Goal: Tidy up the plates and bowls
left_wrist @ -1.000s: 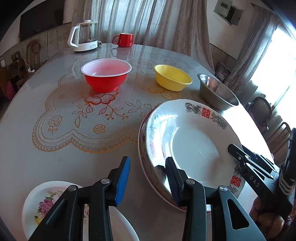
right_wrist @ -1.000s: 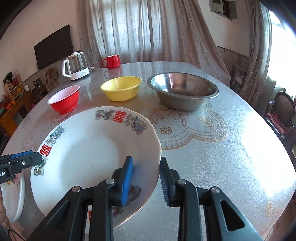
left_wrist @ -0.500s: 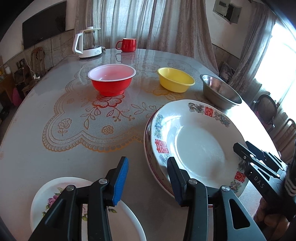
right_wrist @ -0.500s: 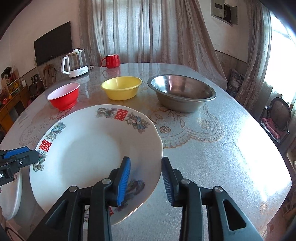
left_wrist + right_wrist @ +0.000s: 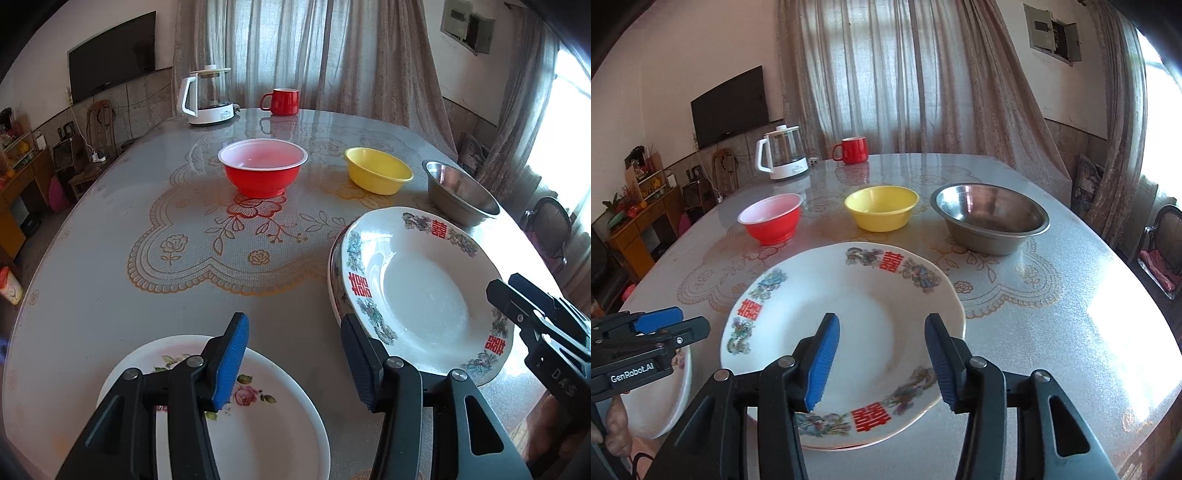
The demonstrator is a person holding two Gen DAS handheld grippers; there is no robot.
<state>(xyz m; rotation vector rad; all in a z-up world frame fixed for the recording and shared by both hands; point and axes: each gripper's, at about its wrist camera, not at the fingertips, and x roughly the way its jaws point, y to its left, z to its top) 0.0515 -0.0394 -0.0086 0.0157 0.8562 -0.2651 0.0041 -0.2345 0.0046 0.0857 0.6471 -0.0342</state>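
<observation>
left gripper (image 5: 295,354): jaws opening, nothing between
right gripper (image 5: 882,356): jaws opening, nothing between, over stack's near rim
plates (image 5: 849,317): stacked, near centre
floral plate (image 5: 266,435): near left
bowls (image 5: 881,206): far row

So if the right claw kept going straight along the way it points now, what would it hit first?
Most likely the large white plate with red characters. The right claw, jaws opening with nothing between them, aims down at its near half. Depth is hard to judge, but nothing else lies in that line.

Steel bowl (image 5: 991,221) shiny metal; plate (image 5: 846,332) glossy ceramic.
</observation>
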